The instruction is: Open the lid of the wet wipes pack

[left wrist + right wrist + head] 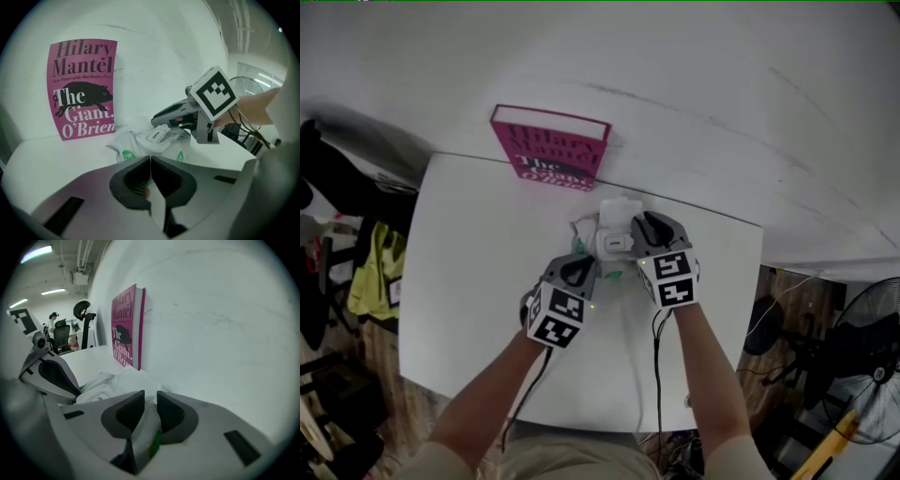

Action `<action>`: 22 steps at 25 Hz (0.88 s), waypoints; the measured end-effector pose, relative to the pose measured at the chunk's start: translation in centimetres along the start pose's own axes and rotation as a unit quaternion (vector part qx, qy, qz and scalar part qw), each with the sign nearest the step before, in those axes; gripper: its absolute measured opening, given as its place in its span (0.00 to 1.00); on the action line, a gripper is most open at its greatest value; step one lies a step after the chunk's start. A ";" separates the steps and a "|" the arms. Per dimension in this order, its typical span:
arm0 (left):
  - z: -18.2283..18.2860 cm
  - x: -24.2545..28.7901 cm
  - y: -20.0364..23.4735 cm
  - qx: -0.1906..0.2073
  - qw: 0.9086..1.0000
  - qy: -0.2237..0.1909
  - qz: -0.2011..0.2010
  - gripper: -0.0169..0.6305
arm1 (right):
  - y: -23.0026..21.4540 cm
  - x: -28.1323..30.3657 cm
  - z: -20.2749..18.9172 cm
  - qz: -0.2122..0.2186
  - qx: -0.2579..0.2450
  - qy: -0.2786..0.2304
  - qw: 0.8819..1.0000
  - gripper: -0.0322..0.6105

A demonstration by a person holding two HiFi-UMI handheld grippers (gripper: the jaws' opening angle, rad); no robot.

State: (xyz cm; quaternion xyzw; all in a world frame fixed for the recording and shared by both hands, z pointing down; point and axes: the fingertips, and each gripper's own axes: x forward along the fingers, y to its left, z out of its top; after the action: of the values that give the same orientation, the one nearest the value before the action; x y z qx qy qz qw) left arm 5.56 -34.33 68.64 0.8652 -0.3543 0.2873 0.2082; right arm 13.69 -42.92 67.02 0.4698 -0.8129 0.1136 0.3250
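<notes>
**Task status.** The soft white wet wipes pack with green print (614, 234) lies near the middle of the white surface (478, 281), between the two claws. Its white hinged plastic lid (157, 136), marked OPEN, appears to sit flat on the pack, so the opening step is judged not yet done. What remains is to catch the lid's tab and swing the lid up.

**Claw state.**
- The left claw (580, 253) has its jaws fully together at the near end of the pack. It appears to pinch the end film and steady the pack.
- The right claw (150, 399) has its jaws narrowly parted. A fold of white film with a green mark runs between them, but the pads do not look clamped on it. The lid lies to the left of this claw's jaws, not between them.

**Surroundings.** A magenta hardback book (551, 150) stands upright against the white wall (722, 112), beyond the pack and apart from it. A black pedestal fan (872, 375) stands on the floor, well clear. Nothing blocks the lid, though both claws crowd it closely.
</notes>
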 end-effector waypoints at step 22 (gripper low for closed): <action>8.3 -10.2 2.4 -0.074 0.989 -0.116 0.055 0.07 | -1.2 -14.5 7.3 -0.013 0.176 -0.118 0.977 0.10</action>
State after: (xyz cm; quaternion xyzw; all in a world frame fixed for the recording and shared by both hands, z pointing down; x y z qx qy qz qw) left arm 0.77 -35.54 56.22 0.8540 -0.4438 0.1688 0.2128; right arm 16.65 -37.07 52.10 0.5405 -0.8064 0.1944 0.1409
